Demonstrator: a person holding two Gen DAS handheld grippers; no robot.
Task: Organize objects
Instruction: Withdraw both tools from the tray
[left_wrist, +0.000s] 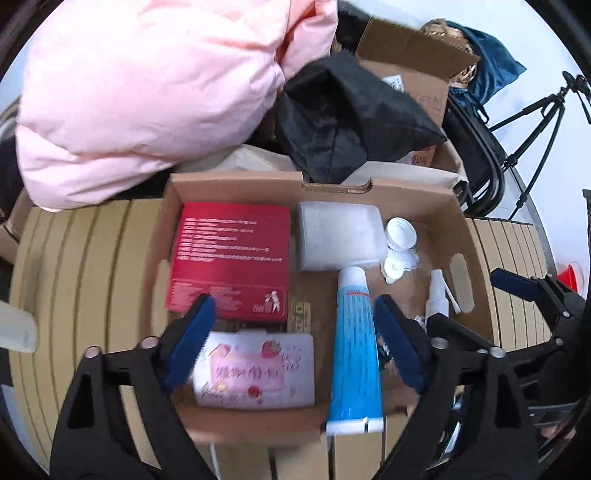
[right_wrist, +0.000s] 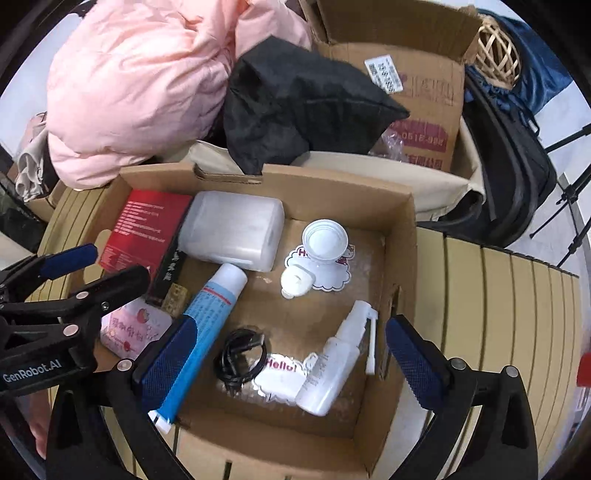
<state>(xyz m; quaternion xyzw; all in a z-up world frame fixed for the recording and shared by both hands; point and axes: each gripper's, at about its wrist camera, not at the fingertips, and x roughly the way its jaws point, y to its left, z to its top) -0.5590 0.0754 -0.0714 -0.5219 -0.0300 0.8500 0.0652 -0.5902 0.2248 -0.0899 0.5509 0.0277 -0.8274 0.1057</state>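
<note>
An open cardboard box (left_wrist: 406, 192) (right_wrist: 402, 229) on a slatted table holds a red box (left_wrist: 231, 258) (right_wrist: 144, 229), a white tissue pack (left_wrist: 340, 234) (right_wrist: 232, 229), a blue tube (left_wrist: 354, 343) (right_wrist: 201, 325), a pink strawberry card (left_wrist: 255, 369) (right_wrist: 133, 328), a white cap piece (left_wrist: 399, 236) (right_wrist: 325, 240), a white spray bottle (right_wrist: 328, 365) (left_wrist: 436, 295) and a black cable (right_wrist: 240, 354). My left gripper (left_wrist: 291, 343) is open above the box's near left part. My right gripper (right_wrist: 291, 362) is open above the spray bottle and cable. Both are empty.
A pink padded jacket (left_wrist: 147, 92) (right_wrist: 140, 85) and a black cloth (left_wrist: 340, 114) (right_wrist: 295, 103) lie behind the box. A second, taller cardboard box (right_wrist: 424, 92) and a dark blue bag (right_wrist: 535, 81) stand at the back right. A tripod (left_wrist: 535, 122) stands far right.
</note>
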